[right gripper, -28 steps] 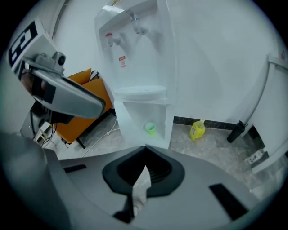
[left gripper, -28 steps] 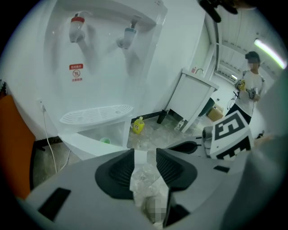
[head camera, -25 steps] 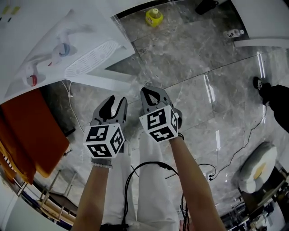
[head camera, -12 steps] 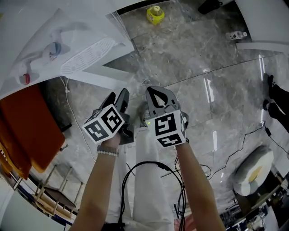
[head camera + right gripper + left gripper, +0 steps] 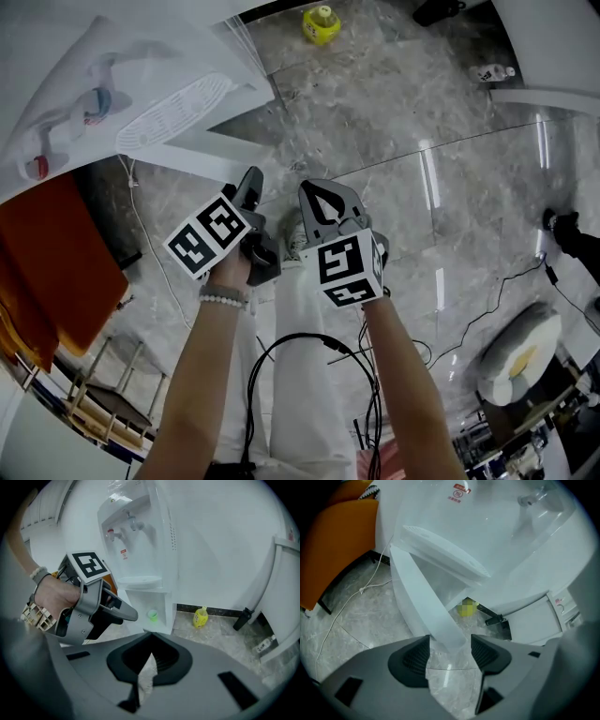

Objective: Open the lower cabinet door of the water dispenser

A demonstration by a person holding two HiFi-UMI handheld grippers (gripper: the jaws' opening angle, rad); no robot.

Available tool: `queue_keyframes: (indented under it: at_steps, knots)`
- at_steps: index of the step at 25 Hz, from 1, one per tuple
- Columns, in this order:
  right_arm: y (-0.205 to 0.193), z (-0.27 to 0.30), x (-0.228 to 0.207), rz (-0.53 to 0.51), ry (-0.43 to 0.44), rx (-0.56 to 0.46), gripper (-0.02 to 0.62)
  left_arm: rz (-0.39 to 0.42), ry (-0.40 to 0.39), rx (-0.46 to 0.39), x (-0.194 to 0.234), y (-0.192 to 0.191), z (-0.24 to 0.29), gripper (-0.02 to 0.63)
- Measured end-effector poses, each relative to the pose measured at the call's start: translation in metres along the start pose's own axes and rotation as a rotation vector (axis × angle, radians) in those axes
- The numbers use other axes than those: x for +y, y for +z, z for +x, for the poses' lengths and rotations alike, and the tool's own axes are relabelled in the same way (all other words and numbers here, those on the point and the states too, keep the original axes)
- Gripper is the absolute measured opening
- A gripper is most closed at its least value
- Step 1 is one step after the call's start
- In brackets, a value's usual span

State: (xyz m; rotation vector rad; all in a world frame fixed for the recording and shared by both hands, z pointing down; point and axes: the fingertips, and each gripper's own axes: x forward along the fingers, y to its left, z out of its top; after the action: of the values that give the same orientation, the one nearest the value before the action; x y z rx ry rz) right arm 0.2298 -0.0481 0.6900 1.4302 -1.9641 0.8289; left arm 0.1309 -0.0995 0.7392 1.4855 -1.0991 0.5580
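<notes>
— Door status?
— It looks open to me. Your lower cabinet door (image 5: 431, 616) stands swung out from the water dispenser (image 5: 136, 536). In the right gripper view the cabinet (image 5: 149, 601) shows its inside. A green cup (image 5: 152, 615) sits in it, ahead of the right jaws and a bit above them.

— Left gripper?
— Your left gripper (image 5: 450, 651) has the door's free lower corner between its jaws, and the jaws are opening. The pads (image 5: 412, 656) sit on either side of the panel, with no press that I can see. So you're letting go, not gripping.

— Right one?
— Your right gripper (image 5: 151, 656) has its jaws together with nothing in them, only floor (image 5: 220, 623) past the tips. It hangs beside the left one, apart from the door.

— What's left?
— I judge the main step done, since the door is off the cabinet front. What's left is small: get your left jaws clear of the door edge without knocking it back toward shut. I can't tell whether the door is at full swing.
</notes>
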Motion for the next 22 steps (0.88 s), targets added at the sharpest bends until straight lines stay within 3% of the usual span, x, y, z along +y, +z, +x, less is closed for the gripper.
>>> queue_keyframes:
  at_steps: [4, 22]
  knots:
    - [-0.002, 0.002, 0.002, -0.007, 0.009, 0.01, 0.005, -0.026, 0.014, 0.001, 0.004, 0.001, 0.005, 0.276]
    - [0.007, 0.006, 0.019, -0.034, -0.01, -0.004, 0.005, 0.041, -0.041, 0.075, 0.022, -0.012, -0.007, 0.273]
